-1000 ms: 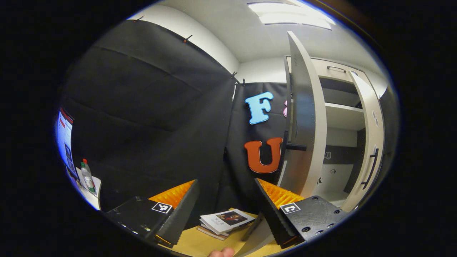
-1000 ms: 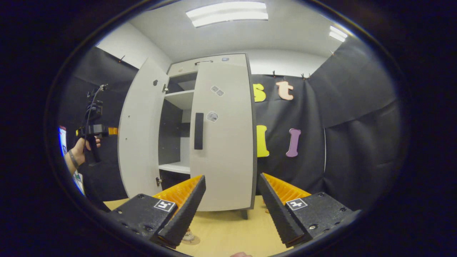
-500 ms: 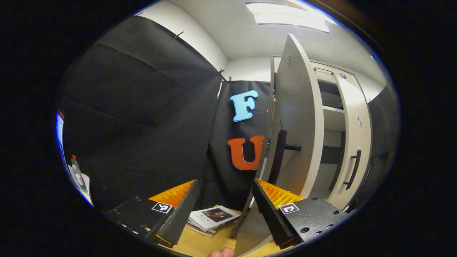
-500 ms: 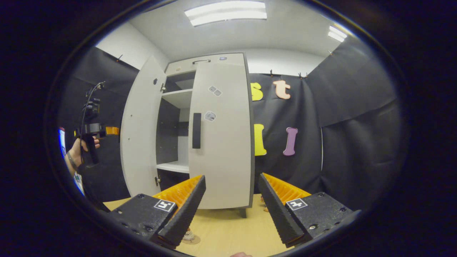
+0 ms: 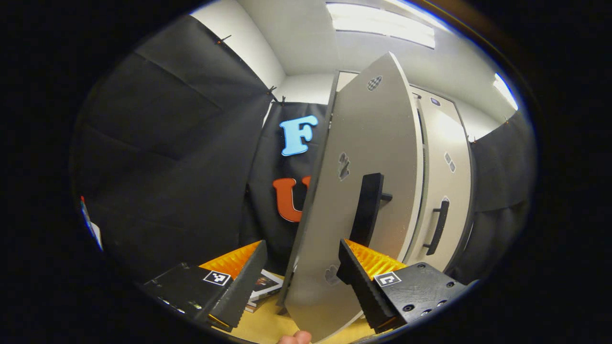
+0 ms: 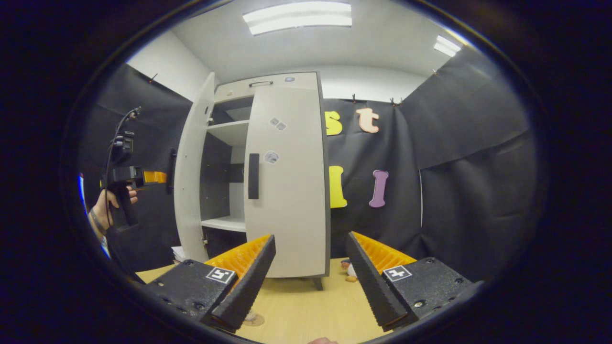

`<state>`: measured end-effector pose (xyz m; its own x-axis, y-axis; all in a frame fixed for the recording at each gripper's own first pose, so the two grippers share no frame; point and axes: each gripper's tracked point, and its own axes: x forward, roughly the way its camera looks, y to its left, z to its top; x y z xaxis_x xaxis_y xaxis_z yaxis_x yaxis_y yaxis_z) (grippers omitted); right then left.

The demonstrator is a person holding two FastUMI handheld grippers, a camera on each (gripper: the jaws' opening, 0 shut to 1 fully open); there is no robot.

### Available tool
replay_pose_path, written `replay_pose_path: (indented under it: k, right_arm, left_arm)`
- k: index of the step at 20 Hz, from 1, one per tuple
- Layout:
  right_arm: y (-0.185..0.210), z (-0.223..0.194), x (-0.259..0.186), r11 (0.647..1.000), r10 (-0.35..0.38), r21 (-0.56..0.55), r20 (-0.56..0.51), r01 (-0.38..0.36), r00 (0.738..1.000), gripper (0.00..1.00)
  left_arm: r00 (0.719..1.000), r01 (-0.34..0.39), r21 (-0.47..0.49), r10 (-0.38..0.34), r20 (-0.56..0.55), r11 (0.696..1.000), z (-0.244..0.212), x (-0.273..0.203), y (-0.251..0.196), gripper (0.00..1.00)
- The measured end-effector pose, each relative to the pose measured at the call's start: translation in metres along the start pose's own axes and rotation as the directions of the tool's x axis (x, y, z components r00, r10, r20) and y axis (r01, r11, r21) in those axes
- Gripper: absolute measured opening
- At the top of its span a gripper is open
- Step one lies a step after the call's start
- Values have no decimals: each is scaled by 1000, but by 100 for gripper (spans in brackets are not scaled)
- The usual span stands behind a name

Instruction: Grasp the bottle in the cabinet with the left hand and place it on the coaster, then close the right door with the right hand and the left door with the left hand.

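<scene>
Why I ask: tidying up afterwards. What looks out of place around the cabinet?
Only the left door stands ajar, showing bare shelves; the right door looks shut. Nothing seems spilled or damaged.

Black gripper bodies (image 6: 306,282) (square tags), dark wristband (image 6: 94,220).

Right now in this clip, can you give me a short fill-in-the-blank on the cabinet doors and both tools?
1. In the right gripper view, the right door is ____.
2. The left door stands ____.
3. The right tool has its jaws ____, holding nothing.
4. In the right gripper view, a hand holds the left tool beside the ____ door.

Missing words: closed; open; open; left
</scene>
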<state>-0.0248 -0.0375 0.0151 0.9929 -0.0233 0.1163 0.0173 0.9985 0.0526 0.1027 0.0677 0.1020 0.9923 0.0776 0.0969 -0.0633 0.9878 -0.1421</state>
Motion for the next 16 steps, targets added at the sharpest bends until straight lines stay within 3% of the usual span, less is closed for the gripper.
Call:
replay_pose_path:
  k: [1, 4, 10, 11, 16]
  right_arm:
    - [-1, 2, -2, 1000, -4, 2, 6, 4, 1000, 98]
    - [-10, 3, -6, 999, -28, 17, 12, 28, 1000, 98]
    - [-16, 2, -8, 997, -42, 64, -2, 42, 999, 94]
    - [-15, 1, -8, 997, -40, 65, -5, 40, 999, 97]
    - [9, -10, -2, 993, 27, 116, -24, -25, 999, 98]
  left_arm:
    - [1000, -9, -10, 9, 30, 1000, 5, 0, -2, 95]
    - [995, -24, -18, 26, 96, 1000, 21, -1, -3, 99]
    - [992, -16, -27, 19, 123, 1000, 33, -15, -3, 95]
    - [992, -20, -15, 21, 125, 1000, 31, -17, -4, 99]
    - [996, 6, 46, -10, 92, 999, 11, -47, -7, 91]
